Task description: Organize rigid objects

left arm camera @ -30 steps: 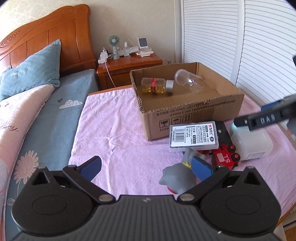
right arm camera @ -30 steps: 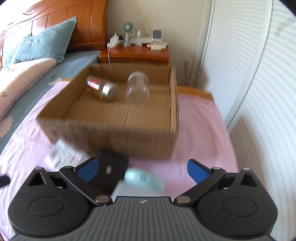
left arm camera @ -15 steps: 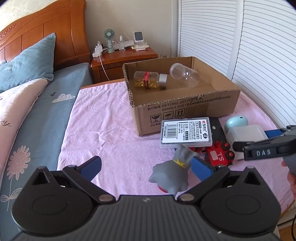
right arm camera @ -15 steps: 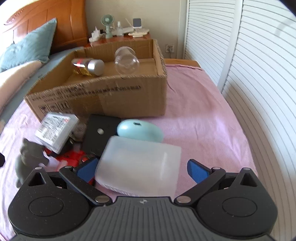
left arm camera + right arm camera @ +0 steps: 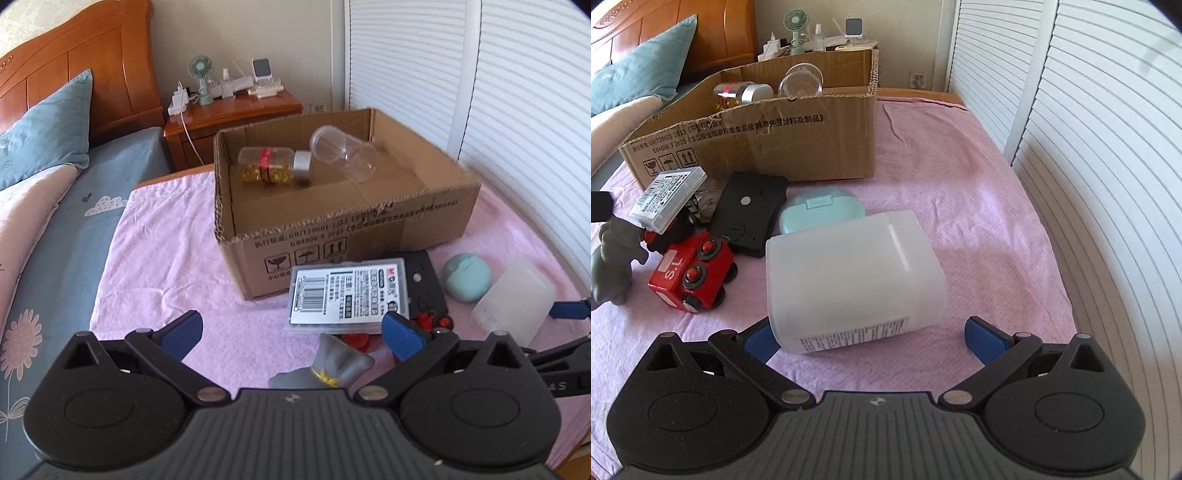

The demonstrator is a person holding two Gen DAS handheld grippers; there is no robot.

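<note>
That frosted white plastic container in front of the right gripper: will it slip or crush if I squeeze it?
The frosted container looks hollow and empty, so probably light. Its walls are smooth and rounded at the corners, so the pads may slide; thin plastic might flex inward. It lies on a flat side, so rolling seems unlikely. The right gripper is open around its near end.

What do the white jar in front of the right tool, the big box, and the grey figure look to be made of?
Jar: likely frosted plastic, matte and translucent, with soft glare and print along its base.
Box: corrugated cardboard, brown and matte; a fluted cut edge shows on the rim.
Grey figure: possibly rubber or soft vinyl, with a smooth, dull surface and rounded forms; unclear.
</note>
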